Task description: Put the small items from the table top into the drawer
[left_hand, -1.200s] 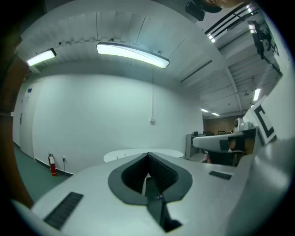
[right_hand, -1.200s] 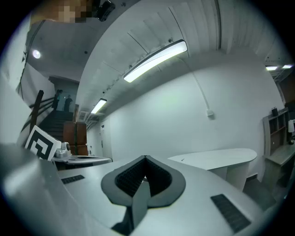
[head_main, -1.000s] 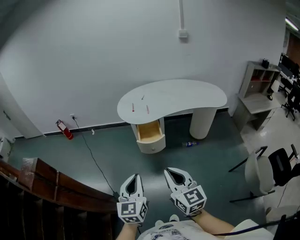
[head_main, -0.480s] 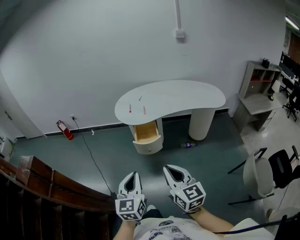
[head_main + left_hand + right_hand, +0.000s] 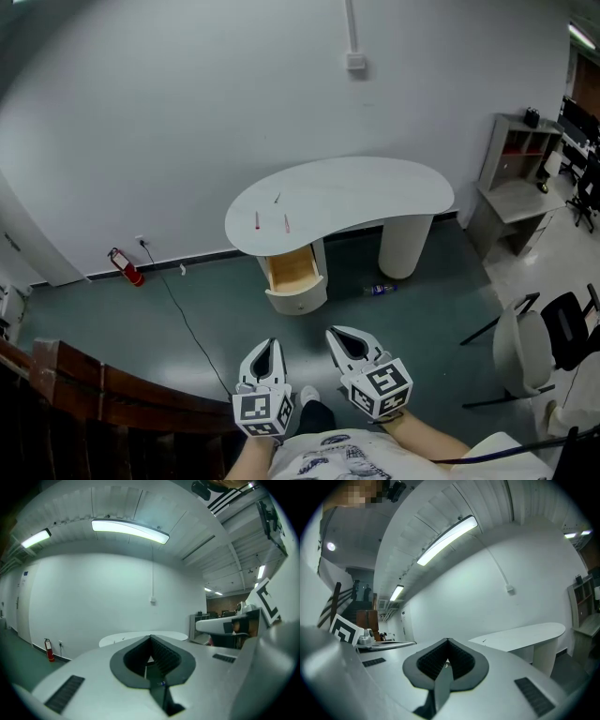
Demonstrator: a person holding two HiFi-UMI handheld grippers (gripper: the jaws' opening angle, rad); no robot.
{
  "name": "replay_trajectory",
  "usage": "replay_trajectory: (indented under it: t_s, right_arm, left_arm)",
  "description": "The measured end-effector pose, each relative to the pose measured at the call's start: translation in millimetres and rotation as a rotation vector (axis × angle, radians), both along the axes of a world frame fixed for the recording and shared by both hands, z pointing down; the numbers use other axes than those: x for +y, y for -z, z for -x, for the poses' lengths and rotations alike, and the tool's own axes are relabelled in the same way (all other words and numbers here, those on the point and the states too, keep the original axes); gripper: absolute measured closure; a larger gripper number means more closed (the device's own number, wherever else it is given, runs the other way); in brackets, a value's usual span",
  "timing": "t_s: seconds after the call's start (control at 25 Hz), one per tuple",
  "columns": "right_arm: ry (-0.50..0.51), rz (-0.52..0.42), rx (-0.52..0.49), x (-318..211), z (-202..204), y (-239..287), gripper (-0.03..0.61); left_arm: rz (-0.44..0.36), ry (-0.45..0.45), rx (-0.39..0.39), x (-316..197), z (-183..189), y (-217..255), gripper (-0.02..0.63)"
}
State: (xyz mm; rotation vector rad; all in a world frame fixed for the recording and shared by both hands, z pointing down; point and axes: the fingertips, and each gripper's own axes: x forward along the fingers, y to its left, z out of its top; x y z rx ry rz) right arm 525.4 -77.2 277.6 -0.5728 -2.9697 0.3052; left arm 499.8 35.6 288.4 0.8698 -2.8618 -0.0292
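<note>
- Task not started, as far as I can judge: nothing picked up, all items still on the surface.
- White kidney-shaped surface (image 5: 375,192) stands against the wall, well away from the person across green floor.
- Three small thin stick-like items lie at its left end: two reddish ones (image 5: 257,221) (image 5: 286,222) side by side near the front edge, and a darker one (image 5: 277,198) behind them. Too small to identify.
- Open drawer with light wooden inside (image 5: 293,271) is pulled out just below those items; the visible part looks empty.
- Left hand-held gripper (image 5: 270,349): jaws closed together, nothing between them, pointing toward the surface.
- Right hand-held gripper (image 5: 339,333): jaws also closed together, empty, just beside the left one.
- Left to do: walk up, grasp each item, drop it into the drawer. All three remain.
- The items look light and slim, and probably need a fine pinch low against the surface.
</note>
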Motion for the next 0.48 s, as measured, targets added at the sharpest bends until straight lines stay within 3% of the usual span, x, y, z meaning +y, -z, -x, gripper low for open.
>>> replay_trajectory:
  t_s: [0.48]
  right_arm:
    - [-0.035, 0.007, 0.034, 16, 138, -10, 0.557]
  left_arm:
    - [-0.003, -0.046, 0.014, 9, 144, -6, 0.589]
